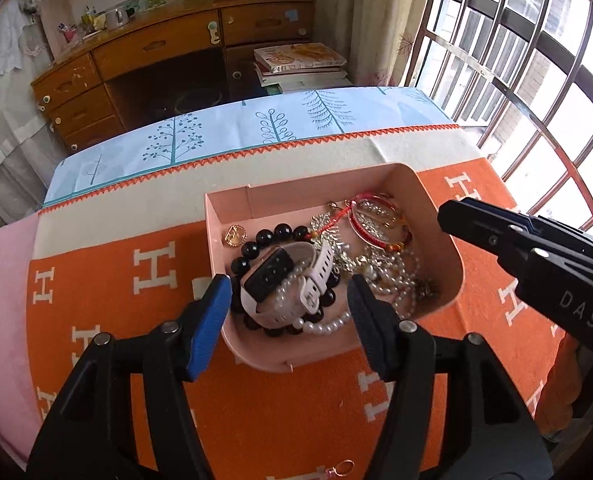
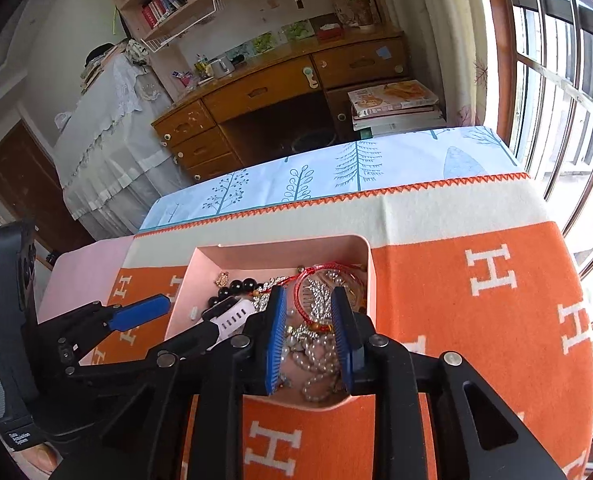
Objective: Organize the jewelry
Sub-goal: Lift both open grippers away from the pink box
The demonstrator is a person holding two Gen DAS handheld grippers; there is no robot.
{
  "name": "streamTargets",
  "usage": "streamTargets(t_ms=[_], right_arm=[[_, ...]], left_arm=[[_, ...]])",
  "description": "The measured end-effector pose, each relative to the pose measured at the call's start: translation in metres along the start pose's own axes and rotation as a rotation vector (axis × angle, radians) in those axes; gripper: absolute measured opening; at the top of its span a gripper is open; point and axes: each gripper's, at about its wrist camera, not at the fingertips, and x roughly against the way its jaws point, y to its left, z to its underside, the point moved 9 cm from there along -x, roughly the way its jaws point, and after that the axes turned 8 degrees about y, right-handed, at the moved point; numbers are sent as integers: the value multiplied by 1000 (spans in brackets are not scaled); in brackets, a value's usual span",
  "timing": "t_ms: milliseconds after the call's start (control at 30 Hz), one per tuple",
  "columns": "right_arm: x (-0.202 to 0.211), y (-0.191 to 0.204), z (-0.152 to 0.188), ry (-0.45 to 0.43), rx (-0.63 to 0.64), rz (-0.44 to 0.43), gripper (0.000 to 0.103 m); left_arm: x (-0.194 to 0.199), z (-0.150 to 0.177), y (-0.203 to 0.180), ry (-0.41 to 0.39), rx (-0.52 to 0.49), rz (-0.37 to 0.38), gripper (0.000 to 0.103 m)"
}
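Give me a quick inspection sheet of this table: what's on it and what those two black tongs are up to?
Surface: orange blanket with white H letters over a tree-print cloth.
Job's things: pink tray holding a white watch, black bead bracelet, pearl strand, red cord bracelet, gold charm.
Clutter: small gold ring loose on the blanket.
Tongs: left tongs open, straddling the watch; right tongs slightly open over the pearls, gripping nothing.
Cables: nothing seen.
Surroundings: wooden desk, stacked books, barred window.
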Motion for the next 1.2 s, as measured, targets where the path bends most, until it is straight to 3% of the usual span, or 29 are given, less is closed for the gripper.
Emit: streamTargets(t_ms=[300, 467, 600, 867, 1033, 1200], right_arm=[[56, 1, 61, -48, -2, -34, 23], [86, 0, 92, -71, 8, -30, 24], [111, 0, 112, -112, 31, -9, 36], [129, 0, 169, -92, 98, -6, 36], [121, -16, 208, -41, 117, 3, 36], [107, -30, 226, -4, 116, 17, 36]], left_arm=[[53, 44, -4, -84, 67, 48, 58], [78, 64, -8, -135, 53, -9, 58], [86, 84, -15, -147, 41, -11, 58], [68, 128, -28, -110, -52, 44, 58], [47, 154, -22, -85, -158, 25, 58], [23, 167, -13, -48, -214, 39, 56]])
